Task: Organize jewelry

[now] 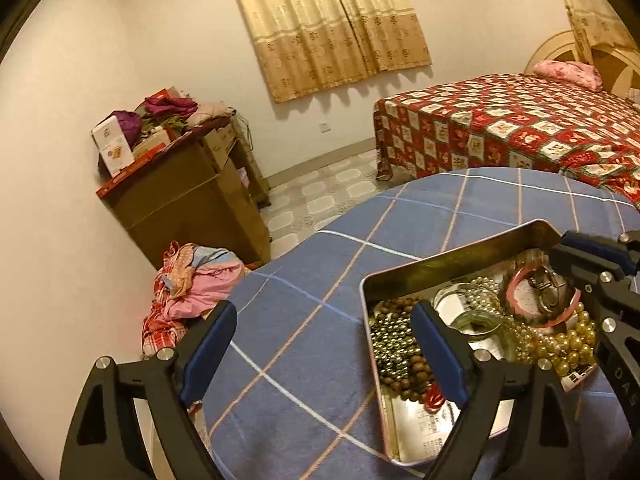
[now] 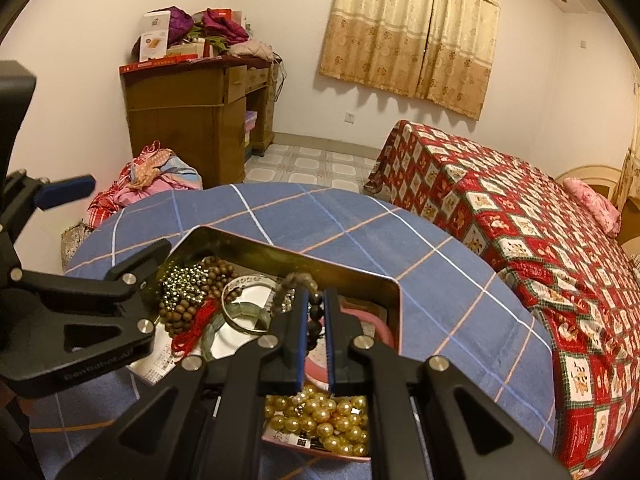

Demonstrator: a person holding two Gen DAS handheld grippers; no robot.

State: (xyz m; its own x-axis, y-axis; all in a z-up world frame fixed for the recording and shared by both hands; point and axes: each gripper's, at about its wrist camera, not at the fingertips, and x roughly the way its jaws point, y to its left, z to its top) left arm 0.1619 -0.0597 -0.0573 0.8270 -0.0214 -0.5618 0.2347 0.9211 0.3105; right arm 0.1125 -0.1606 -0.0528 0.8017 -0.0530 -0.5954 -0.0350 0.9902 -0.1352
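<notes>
A shallow metal tin (image 1: 448, 256) (image 2: 280, 246) sits on a blue checked cloth and holds several bead strings, bangles and pearls. My left gripper (image 1: 320, 340) is open, its right finger over the tin's left part, above brown wooden beads (image 1: 404, 372). My right gripper (image 2: 316, 320) is shut on a dark brown bead bracelet (image 2: 296, 280) above the tin's right side, and it also shows in the left wrist view (image 1: 592, 264). Gold pearls (image 2: 320, 420) lie below its fingers. A green glass bangle (image 2: 240, 316), silver beads (image 2: 184, 280) and a red string (image 2: 192, 328) lie in the tin.
The cloth-covered round table (image 1: 320, 264) ends near a bed with a red patterned cover (image 2: 520, 232). A wooden cabinet (image 2: 188, 120) piled with boxes and cloth stands by the wall. A heap of clothes (image 1: 192, 296) lies on the floor.
</notes>
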